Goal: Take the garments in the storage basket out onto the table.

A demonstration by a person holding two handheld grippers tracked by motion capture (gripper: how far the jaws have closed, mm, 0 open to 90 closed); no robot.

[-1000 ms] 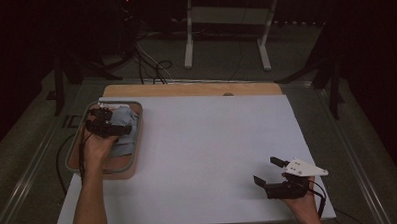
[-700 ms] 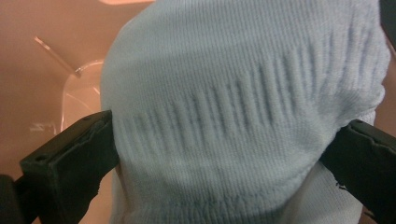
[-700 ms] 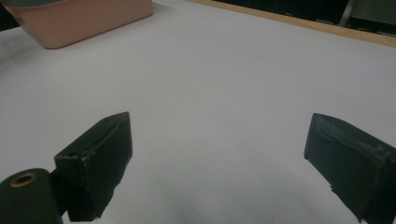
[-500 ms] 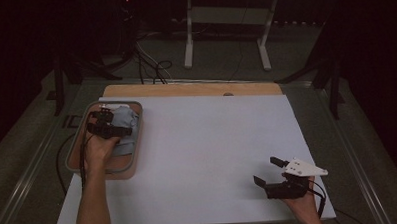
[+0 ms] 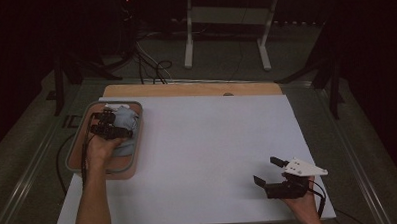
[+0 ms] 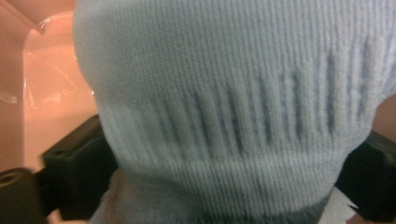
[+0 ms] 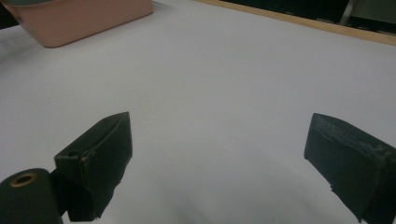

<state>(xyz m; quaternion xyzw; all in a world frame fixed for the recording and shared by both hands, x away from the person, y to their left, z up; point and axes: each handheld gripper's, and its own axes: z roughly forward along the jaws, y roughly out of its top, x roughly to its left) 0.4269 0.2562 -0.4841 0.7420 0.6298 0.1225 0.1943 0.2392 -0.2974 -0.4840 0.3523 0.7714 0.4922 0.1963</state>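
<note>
Left gripper (image 5: 108,121) jaws set around knit cloth (image 6: 233,102) in tray (image 5: 73,151); right gripper (image 5: 268,173) jaws wide over table (image 5: 212,141)

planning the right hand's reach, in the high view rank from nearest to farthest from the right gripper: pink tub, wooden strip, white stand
From the right gripper:
1. pink tub, far left on the table.
2. wooden strip, along the table's far edge.
3. white stand, on the floor beyond the table.

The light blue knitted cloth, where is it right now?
In the high view the light blue knitted cloth lies in the pink tray at the table's left side, under the left gripper; the left gripper view shows its ribbed knit between the jaws.
</note>
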